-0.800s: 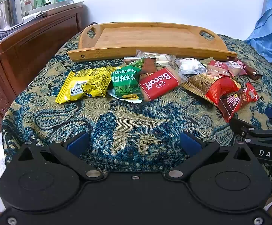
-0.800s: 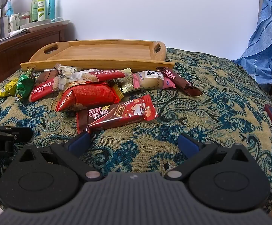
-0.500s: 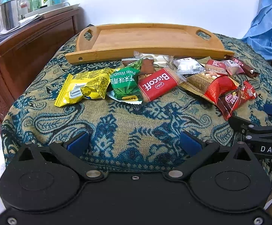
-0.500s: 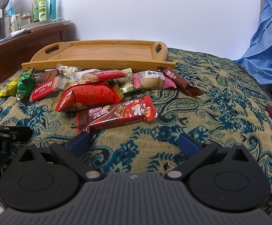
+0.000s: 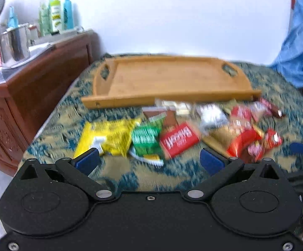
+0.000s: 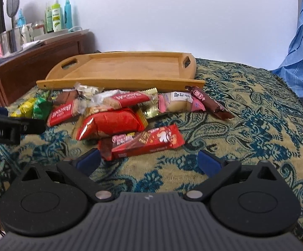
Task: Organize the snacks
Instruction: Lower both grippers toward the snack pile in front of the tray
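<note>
You are bringing both tongs, left (image 5: 149, 159) and right (image 6: 149, 159), closer to snacks (image 6: 113, 121); both gaping, empty; tray (image 6: 128, 82) sitting bare; first pickup nearing.

One wooden tray (image 6: 130, 67), two red Biscoff packs (image 6: 64, 112), one yellow packet (image 5: 107, 138), one green packet (image 5: 146, 139), three bottles (image 6: 57, 17).

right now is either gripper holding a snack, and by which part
Nothing is held. The left gripper and right gripper both have open jaws, empty, short of the snacks.
</note>
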